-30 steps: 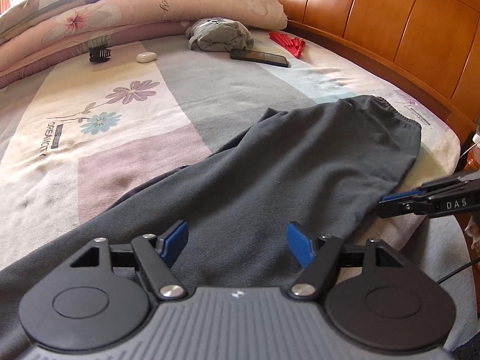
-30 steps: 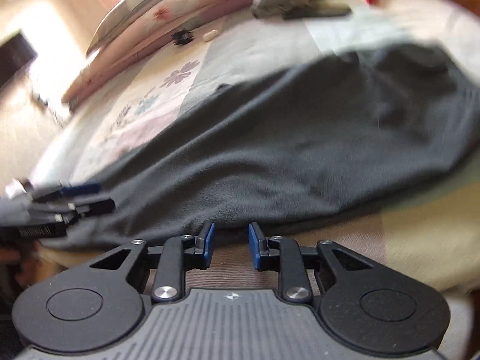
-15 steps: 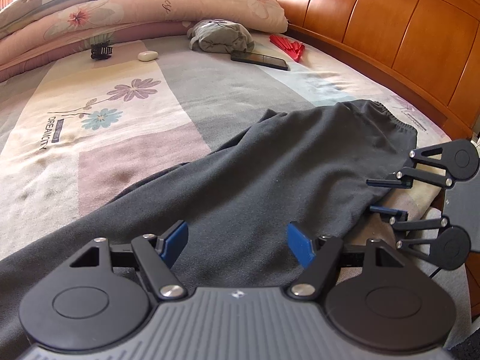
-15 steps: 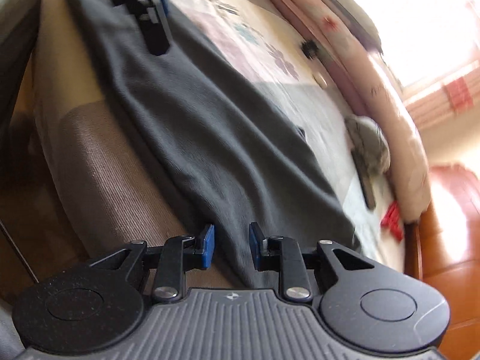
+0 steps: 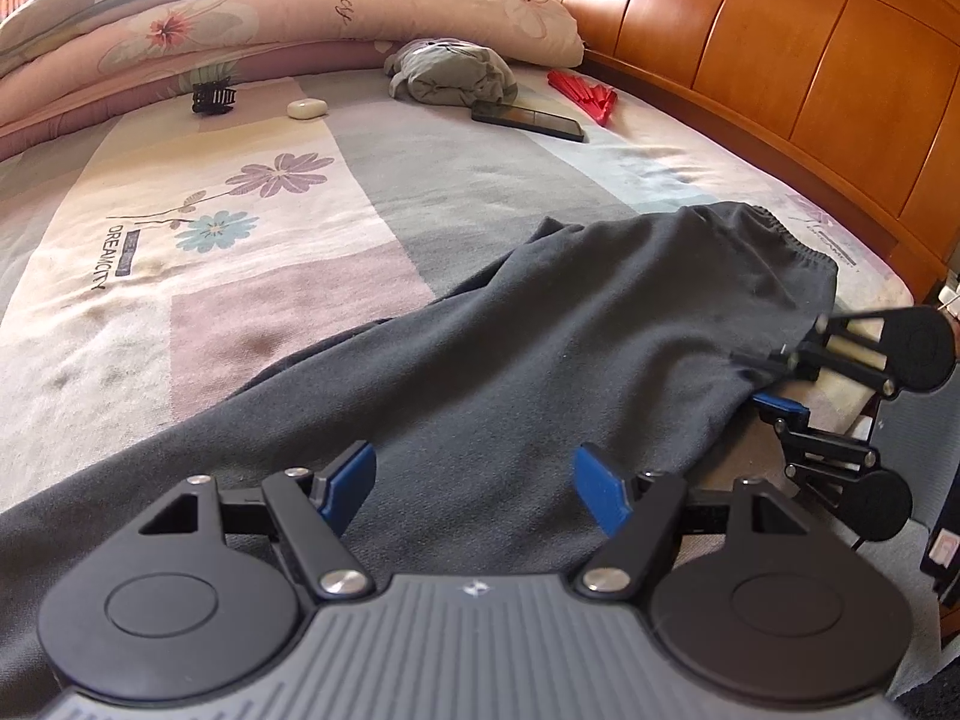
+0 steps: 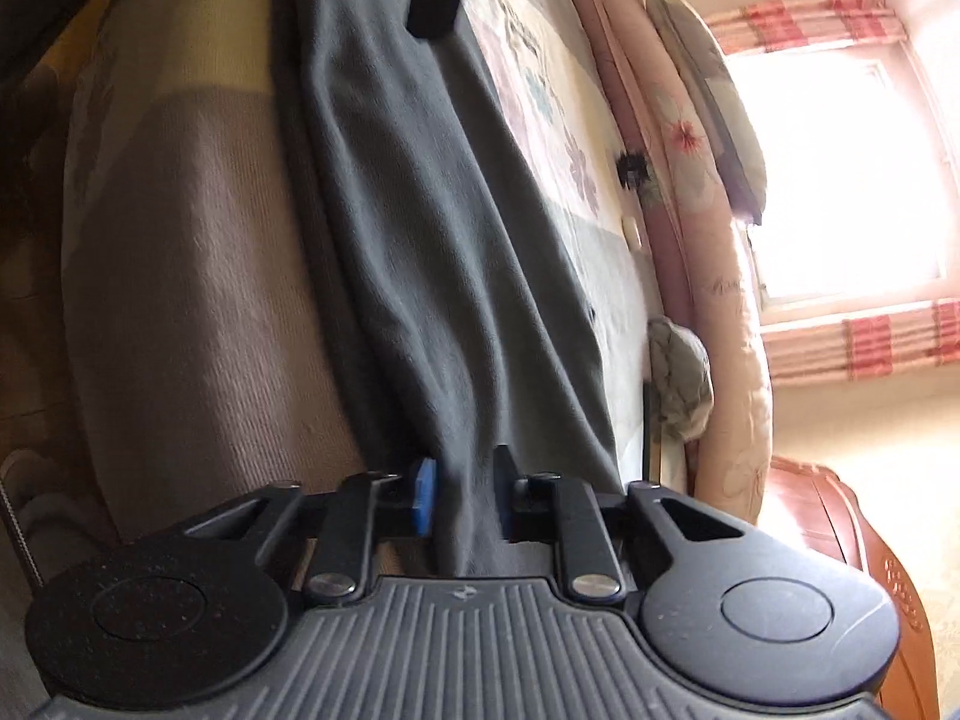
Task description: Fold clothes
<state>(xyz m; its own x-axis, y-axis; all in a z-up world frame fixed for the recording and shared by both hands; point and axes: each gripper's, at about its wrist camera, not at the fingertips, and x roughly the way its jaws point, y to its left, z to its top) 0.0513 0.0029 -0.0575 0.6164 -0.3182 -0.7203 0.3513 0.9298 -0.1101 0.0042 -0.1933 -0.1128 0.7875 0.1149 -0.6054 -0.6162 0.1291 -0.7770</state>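
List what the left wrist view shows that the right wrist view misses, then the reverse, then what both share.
Left wrist only: the phone, the red folded fan, the wooden headboard, and the left gripper open above the cloth.

Right wrist only: the bright window with checked curtains, and dark fabric bunched between the right gripper's fingers.

Both: the dark grey trousers, floral bedspread, hair claw and crumpled grey-green garment.

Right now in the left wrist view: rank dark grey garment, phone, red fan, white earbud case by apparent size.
1. dark grey garment, nearest the camera
2. phone
3. red fan, close to the phone, so that order is unsure
4. white earbud case
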